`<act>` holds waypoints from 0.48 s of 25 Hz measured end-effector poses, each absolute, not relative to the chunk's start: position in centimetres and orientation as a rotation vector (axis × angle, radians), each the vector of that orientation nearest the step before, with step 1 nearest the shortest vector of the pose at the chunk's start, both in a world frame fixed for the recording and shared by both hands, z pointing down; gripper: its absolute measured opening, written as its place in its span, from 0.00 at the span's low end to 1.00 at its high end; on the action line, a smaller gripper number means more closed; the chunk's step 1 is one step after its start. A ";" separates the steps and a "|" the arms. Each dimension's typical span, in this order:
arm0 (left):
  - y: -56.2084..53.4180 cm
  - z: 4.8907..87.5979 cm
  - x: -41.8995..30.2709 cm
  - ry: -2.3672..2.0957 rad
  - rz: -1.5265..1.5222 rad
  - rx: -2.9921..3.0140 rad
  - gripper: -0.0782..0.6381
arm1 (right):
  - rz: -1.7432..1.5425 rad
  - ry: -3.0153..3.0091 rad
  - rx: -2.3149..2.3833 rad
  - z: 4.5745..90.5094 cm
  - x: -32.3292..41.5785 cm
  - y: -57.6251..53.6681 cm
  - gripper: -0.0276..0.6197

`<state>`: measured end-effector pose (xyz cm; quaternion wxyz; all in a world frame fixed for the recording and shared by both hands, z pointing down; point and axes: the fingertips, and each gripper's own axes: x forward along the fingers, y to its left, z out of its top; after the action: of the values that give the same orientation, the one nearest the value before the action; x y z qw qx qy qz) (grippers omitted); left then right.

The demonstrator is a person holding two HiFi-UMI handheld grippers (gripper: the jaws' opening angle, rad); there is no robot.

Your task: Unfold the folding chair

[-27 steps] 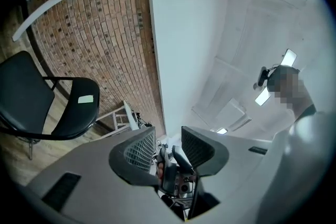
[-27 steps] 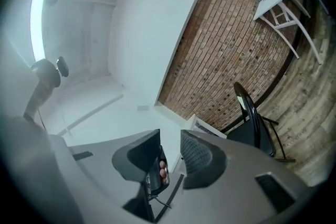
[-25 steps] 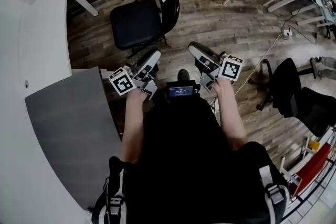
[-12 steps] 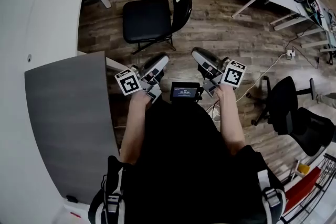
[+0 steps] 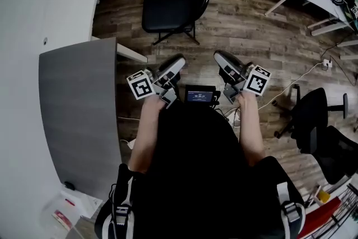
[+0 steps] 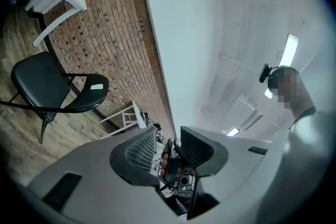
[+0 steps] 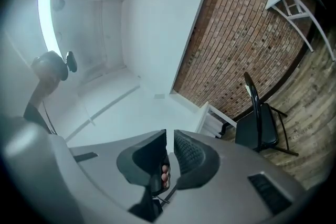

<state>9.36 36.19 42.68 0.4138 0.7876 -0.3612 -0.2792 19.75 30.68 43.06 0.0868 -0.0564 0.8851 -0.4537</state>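
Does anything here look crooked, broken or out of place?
Nothing stands out. The folding chair stands open and upright on the wood floor. Only a white cable trails loose across the boards at the right.

You have backed off from the chair (image 5: 170, 8); in the head view it now sits higher and further right, well apart from both grippers, where a second ago it stood near your left gripper (image 5: 177, 63); more of the grey tabletop (image 5: 78, 120) shows at your left; the fingers (image 7: 190, 157) of your right gripper (image 5: 222, 60) have just been closing to a narrow slit, nothing between them.
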 end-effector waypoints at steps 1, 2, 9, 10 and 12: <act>36.4 42.7 9.8 -0.917 -0.705 1.975 0.33 | -1.357 2.631 -0.153 43.2 20.2 30.8 0.12; 36.6 42.6 10.3 -0.926 -0.709 1.970 0.33 | -1.361 2.625 -0.138 43.2 20.7 30.8 0.12; 38.0 43.0 11.9 -0.952 -0.711 1.936 0.32 | -1.374 2.596 -0.085 43.3 21.9 31.6 0.10; 37.9 42.8 11.8 -0.951 -0.712 1.939 0.32 | -1.373 2.595 -0.086 43.2 21.8 31.6 0.10; 37.5 42.3 11.4 -0.947 -0.727 1.949 0.31 | -1.365 2.595 -0.093 42.7 21.6 31.3 0.10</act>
<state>11.36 37.45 42.26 0.4150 0.7758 -0.3771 -0.2892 21.59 31.35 42.72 0.1040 -0.0315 0.8798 -0.4628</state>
